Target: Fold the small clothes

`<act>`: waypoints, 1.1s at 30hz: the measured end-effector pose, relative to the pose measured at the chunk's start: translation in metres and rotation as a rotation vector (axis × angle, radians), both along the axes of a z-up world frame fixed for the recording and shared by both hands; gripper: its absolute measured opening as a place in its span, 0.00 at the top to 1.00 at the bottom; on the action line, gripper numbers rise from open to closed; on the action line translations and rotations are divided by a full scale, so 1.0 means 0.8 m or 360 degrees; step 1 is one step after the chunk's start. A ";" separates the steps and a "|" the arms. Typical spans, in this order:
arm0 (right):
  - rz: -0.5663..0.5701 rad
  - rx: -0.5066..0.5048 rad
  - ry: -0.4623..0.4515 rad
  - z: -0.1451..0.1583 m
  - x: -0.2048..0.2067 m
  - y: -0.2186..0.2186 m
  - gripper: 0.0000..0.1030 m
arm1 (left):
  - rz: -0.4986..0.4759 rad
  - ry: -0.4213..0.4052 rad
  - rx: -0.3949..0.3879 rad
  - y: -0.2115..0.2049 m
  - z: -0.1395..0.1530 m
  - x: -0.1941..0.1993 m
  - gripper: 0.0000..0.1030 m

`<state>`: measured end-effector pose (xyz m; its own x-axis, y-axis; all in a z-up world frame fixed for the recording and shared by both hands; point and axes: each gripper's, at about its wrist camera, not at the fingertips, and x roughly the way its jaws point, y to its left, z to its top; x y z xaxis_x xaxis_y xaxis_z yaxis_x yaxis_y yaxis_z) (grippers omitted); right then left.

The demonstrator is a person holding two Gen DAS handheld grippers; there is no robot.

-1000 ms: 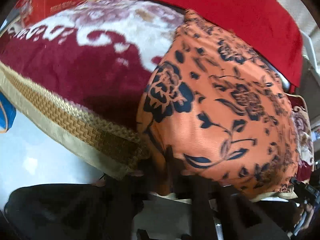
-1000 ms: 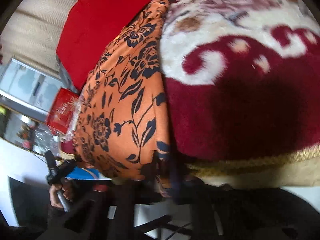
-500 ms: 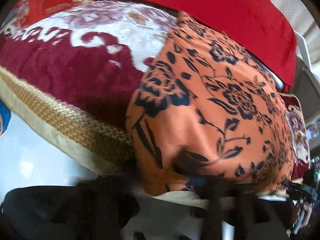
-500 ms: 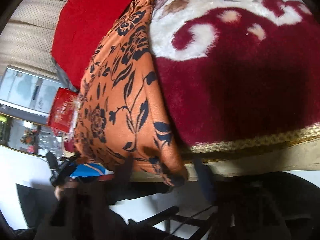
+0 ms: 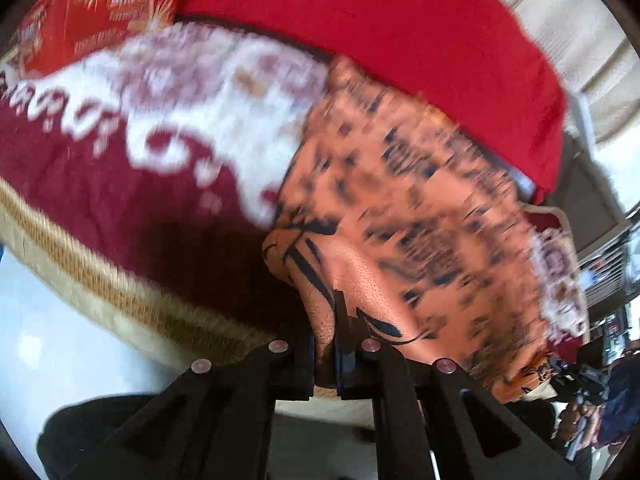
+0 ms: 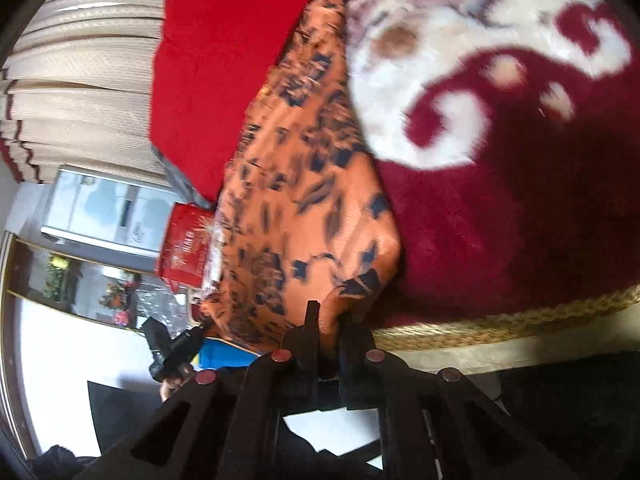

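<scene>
An orange garment with a dark blue flower print (image 5: 400, 216) lies across a dark red and white plush blanket (image 5: 120, 184). In the left wrist view my left gripper (image 5: 325, 320) is shut on the garment's near corner, and the cloth bunches up between the black fingers. The right wrist view shows the same orange garment (image 6: 304, 200) from its other side, with my right gripper (image 6: 328, 320) shut on its other near corner. Both near corners are raised off the blanket (image 6: 520, 200). The far part of the garment is blurred.
A bright red cloth (image 5: 400, 40) lies behind the garment. The blanket has a gold braided edge (image 5: 100, 292) above a pale floor. A red printed bag (image 5: 92, 12) sits at the back left. The other hand-held gripper (image 6: 172, 348) shows at the left of the right wrist view.
Both grippers have lifted the garment's near edge off the blanket's front border. The cloth now bunches and slopes upward, and more of the gold edge shows.
</scene>
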<state>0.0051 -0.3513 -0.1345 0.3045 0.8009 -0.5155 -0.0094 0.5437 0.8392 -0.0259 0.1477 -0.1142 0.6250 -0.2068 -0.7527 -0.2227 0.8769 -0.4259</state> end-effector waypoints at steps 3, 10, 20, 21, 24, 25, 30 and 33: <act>-0.0014 0.0086 -0.0144 0.042 0.020 -0.006 0.93 | -0.0030 -0.0194 -0.0014 -0.001 0.059 0.018 0.93; -0.0133 0.0288 -0.0453 0.132 0.175 -0.017 0.93 | -0.0092 -0.0456 -0.0005 0.016 0.153 0.172 0.93; -0.0422 -0.0087 -0.0107 0.030 0.413 0.011 0.13 | 0.0107 0.0062 0.0111 0.044 -0.004 0.412 0.57; -0.0475 -0.0079 -0.0089 0.023 0.410 0.006 0.13 | 0.0140 0.0045 0.0017 0.055 -0.006 0.410 0.56; -0.0545 -0.0034 -0.0217 0.047 0.373 -0.007 0.13 | 0.0263 -0.0133 -0.0003 0.076 0.032 0.368 0.32; -0.0549 -0.0064 -0.0267 0.062 0.356 -0.007 0.13 | 0.0291 -0.0198 0.0011 0.080 0.045 0.352 0.31; -0.0522 0.0001 -0.0347 0.095 0.234 0.007 0.13 | 0.0297 -0.0360 -0.0071 0.081 0.073 0.232 0.19; -0.0465 0.0031 -0.0246 0.066 0.179 0.035 0.13 | 0.0278 -0.0274 -0.0133 0.055 0.036 0.188 0.19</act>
